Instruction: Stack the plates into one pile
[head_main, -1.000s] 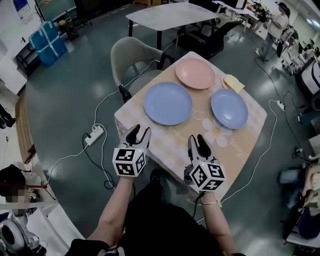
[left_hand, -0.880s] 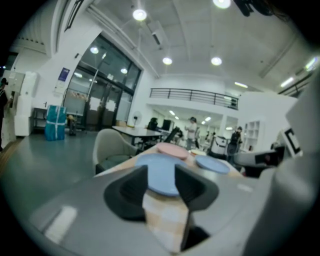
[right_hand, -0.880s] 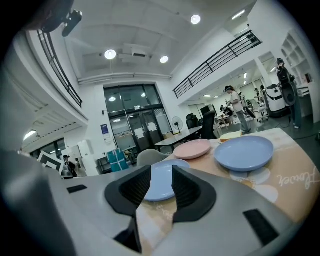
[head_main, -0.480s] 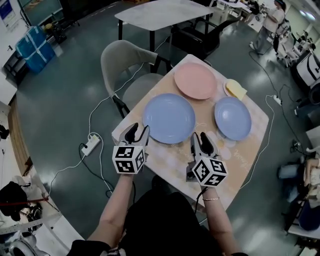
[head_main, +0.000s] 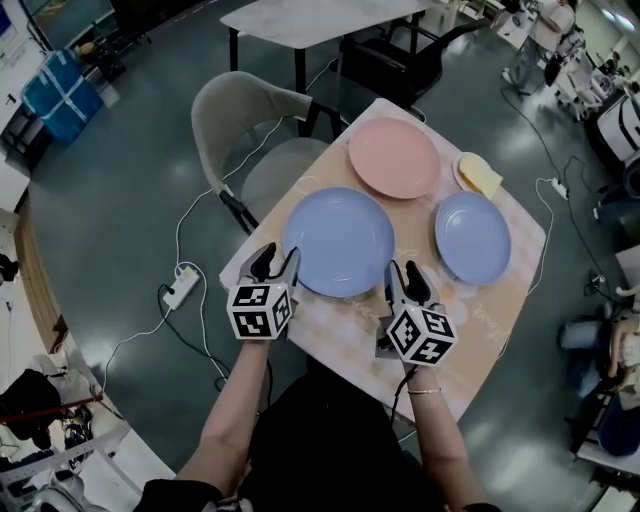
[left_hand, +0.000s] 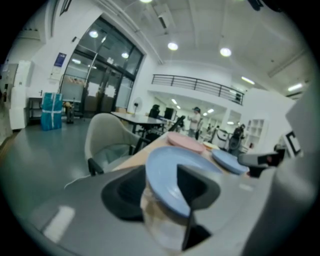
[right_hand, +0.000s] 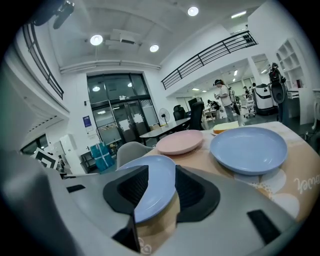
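Note:
Three plates lie apart on the beige table (head_main: 360, 335): a large blue plate (head_main: 340, 240) nearest me, a pink plate (head_main: 394, 157) behind it, a smaller blue plate (head_main: 472, 237) to the right. My left gripper (head_main: 276, 262) hovers at the large plate's near-left rim, its jaws opening with nothing between them. My right gripper (head_main: 405, 280) hovers at the near-right rim, jaws also opening and empty. In the left gripper view the large blue plate (left_hand: 170, 167) shows just beyond the jaws. The right gripper view shows the same large plate (right_hand: 152, 187), the pink plate (right_hand: 180, 141) and the smaller plate (right_hand: 248, 149).
A yellow item on a small white dish (head_main: 478, 173) sits at the table's far right corner. A grey chair (head_main: 250, 125) stands at the table's left side. A power strip (head_main: 182, 288) and cables lie on the floor. Another table (head_main: 320, 15) stands behind.
Both grippers have moved forward, closer to the large blue plate's near rim. Their jaws stand a little wider than before.

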